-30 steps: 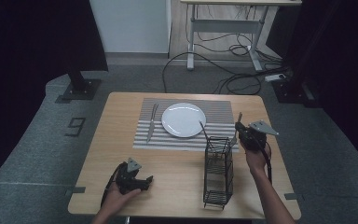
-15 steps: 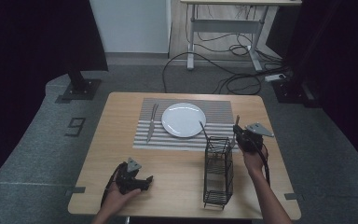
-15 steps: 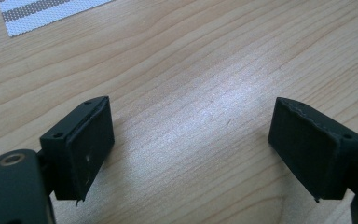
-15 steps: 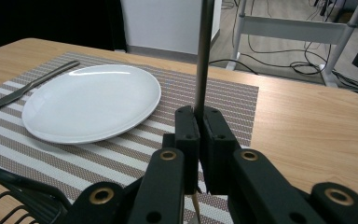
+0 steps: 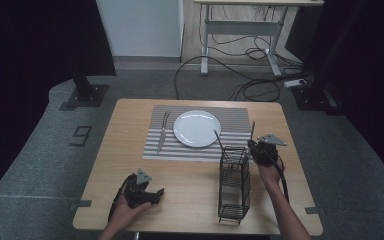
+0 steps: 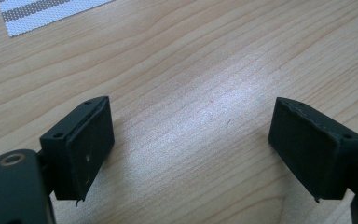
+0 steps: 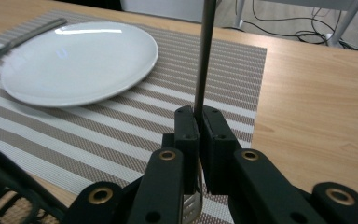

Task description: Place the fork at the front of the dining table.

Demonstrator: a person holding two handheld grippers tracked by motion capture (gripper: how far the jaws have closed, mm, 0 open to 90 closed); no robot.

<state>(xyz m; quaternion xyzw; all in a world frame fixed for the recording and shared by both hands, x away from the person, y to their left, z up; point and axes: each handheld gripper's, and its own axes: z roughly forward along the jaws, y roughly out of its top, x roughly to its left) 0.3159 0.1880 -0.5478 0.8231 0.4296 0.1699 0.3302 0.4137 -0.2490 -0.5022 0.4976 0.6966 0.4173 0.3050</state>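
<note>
My right gripper (image 5: 254,146) (image 7: 199,140) is shut on a thin metal utensil (image 5: 252,131) (image 7: 205,56) held upright, handle up, with a slotted silver end showing below the jaws. It hovers at the right edge of the striped placemat (image 5: 230,117) (image 7: 214,70), just right of a black wire cutlery caddy (image 5: 234,185). Another utensil handle (image 5: 217,137) sticks up out of the caddy. A white plate (image 5: 196,128) (image 7: 74,60) sits in the middle of the mat. My left gripper (image 5: 157,192) (image 6: 191,144) rests open on bare wood near the front left, nothing between its jaws.
A piece of cutlery (image 5: 162,131) (image 7: 23,35) lies on the mat left of the plate. The wooden table (image 5: 130,125) has a front edge close to both hands. Cables and a desk frame (image 5: 240,30) stand on the floor beyond.
My right gripper has drifted slightly left, toward the caddy, with the utensil still in it. The left gripper has not moved.
</note>
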